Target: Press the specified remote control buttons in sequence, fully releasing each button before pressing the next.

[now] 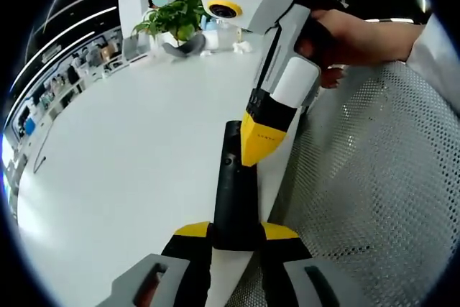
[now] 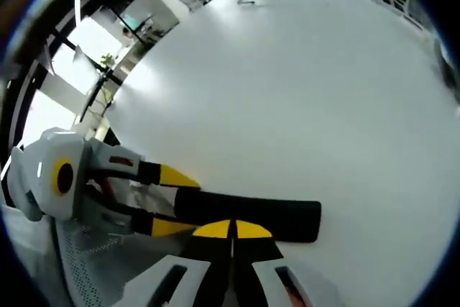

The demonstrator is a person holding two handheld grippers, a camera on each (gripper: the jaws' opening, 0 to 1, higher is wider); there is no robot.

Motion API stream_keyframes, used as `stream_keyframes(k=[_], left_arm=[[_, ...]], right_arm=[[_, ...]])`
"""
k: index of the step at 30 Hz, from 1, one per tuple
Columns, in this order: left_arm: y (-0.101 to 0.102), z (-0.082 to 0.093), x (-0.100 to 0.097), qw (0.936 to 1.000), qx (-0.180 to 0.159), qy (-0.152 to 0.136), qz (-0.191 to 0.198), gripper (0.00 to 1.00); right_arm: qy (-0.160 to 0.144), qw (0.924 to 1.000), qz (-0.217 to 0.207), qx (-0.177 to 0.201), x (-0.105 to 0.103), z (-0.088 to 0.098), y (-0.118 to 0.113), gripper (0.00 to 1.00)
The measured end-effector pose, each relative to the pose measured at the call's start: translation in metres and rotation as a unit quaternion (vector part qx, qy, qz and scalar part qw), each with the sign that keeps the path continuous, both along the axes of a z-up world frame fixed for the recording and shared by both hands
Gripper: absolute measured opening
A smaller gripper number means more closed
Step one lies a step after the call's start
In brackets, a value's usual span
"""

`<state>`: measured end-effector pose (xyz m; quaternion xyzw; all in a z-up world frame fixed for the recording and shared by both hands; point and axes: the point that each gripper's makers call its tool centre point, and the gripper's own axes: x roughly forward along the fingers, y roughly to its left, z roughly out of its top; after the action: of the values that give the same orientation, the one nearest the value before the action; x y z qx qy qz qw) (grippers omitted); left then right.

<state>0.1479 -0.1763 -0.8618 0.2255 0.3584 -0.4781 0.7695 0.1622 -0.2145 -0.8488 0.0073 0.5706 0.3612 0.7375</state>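
Two grippers, left gripper (image 1: 236, 234) clamping black remote (image 1: 233, 185), no legible writing

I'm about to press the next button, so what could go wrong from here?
The long black remote control lies at the white table's edge, so a hard push might tip it off. The right gripper presses with jaws closed to one broad yellow tip, which may hit neighbouring buttons. The left gripper clamps just one end, so the remote could pivot.

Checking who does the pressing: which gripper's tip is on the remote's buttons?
The right gripper: its closed yellow tip meets the remote on top, while the left gripper clamps the remote's end.
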Motion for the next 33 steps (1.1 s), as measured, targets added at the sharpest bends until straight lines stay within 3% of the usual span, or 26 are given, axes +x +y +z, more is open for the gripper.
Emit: stream_keyframes(k=[7,26,33], left_arm=[[-0.0017,0.0001,-0.0026,1.0,0.001,0.0,-0.008,0.24],[-0.0021,-0.0001,-0.0026,1.0,0.0,-0.001,-0.009,0.24],[-0.002,-0.0002,-0.0024,1.0,0.0,-0.001,-0.009,0.24]], right_arm=[[-0.018,0.9998,0.01,0.002,0.0021,0.0006,0.0046,0.0],[-0.019,0.9995,0.024,-0.005,-0.0004,-0.003,0.0073,0.0],[-0.006,1.0,0.002,0.004,0.0015,-0.0032,0.0071,0.0]])
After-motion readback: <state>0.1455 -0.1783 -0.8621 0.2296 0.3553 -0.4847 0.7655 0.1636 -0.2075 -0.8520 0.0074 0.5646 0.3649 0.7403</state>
